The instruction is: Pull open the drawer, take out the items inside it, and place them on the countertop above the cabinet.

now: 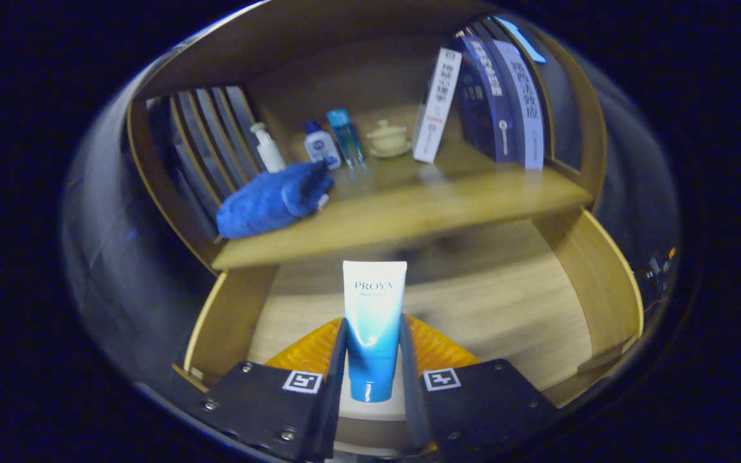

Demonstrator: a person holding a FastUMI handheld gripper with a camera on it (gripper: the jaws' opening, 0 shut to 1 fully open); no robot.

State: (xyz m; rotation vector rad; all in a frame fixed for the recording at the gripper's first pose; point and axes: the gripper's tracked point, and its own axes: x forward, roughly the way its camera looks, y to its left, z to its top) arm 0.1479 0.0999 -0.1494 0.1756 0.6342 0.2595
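Observation:
My gripper (374, 341) is shut on a white and blue tube (372, 315), which stands upright between the two fingers with its blue cap pointing down. The tube hangs above the open wooden drawer (595, 276), whose bare floor spreads out beneath and beyond it. Just past the drawer lies the wooden countertop (422, 212). On it rest a folded blue cloth (271, 199), a white pump bottle (267, 148), a small white and blue bottle (321, 145), a clear blue bottle (345, 136) and a cream lidded cup (388, 138).
Books (489, 96) lean at the back right of the countertop, with dark upright slats (210, 138) at the back left. The drawer's side walls rise left and right of the fingers. A wooden top board roofs the shelf space.

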